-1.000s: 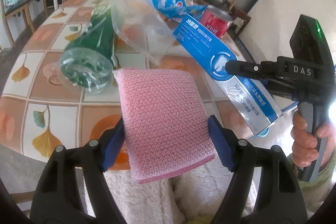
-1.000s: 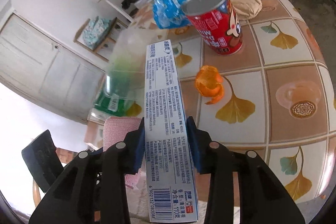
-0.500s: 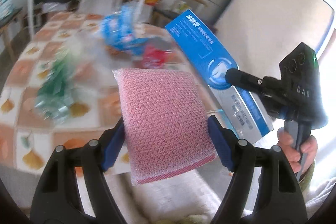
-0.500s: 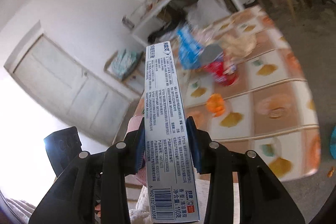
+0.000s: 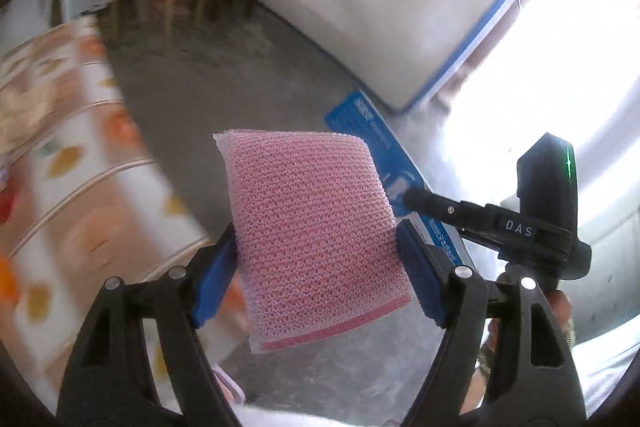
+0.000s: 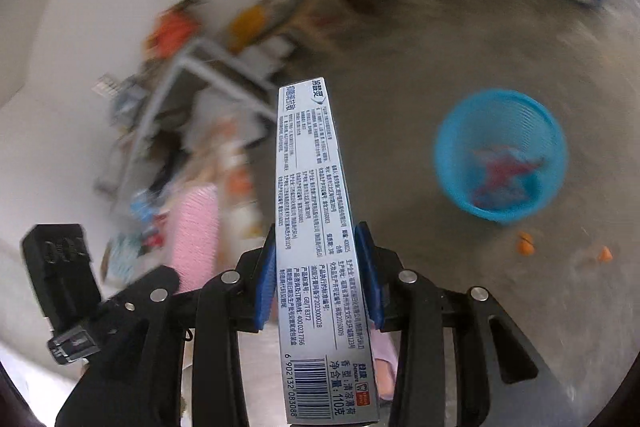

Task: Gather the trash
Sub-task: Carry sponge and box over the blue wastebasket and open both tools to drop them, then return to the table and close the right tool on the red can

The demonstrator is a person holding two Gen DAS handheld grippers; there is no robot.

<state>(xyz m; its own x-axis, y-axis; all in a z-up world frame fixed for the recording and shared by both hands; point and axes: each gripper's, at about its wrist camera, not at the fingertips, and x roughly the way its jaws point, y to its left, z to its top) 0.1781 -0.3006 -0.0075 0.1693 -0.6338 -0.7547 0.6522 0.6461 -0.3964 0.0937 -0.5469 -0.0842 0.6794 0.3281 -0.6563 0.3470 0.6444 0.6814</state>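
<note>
Between the blue pads of the left gripper (image 5: 316, 279) a pink mesh sponge (image 5: 312, 227) was clamped by its two side edges, the jaws standing wide around it and the sponge tilted a little, its lower corner hanging free below the pads. Just beside it, the right gripper (image 6: 316, 275) was closed to a narrow gap on a long toothpaste box (image 6: 316, 247), pinched across its thin sides near the barcode end, so most of the box stuck out ahead unsupported. Beyond the box, on the grey floor (image 6: 400, 67), stood a blue mesh basket (image 6: 500, 115) with some red and blue scraps in its bottom, and near it a few orange bits (image 6: 526, 247) lay loose on the concrete. The patterned table (image 5: 80, 187) sat off to the left, blurred. Both items were in the air, well apart from the basket. The risk, as I judged it, was a miss: the box might pivot between the pads and strike the rim, or the light sponge might drop beside the basket like the orange bits
</note>
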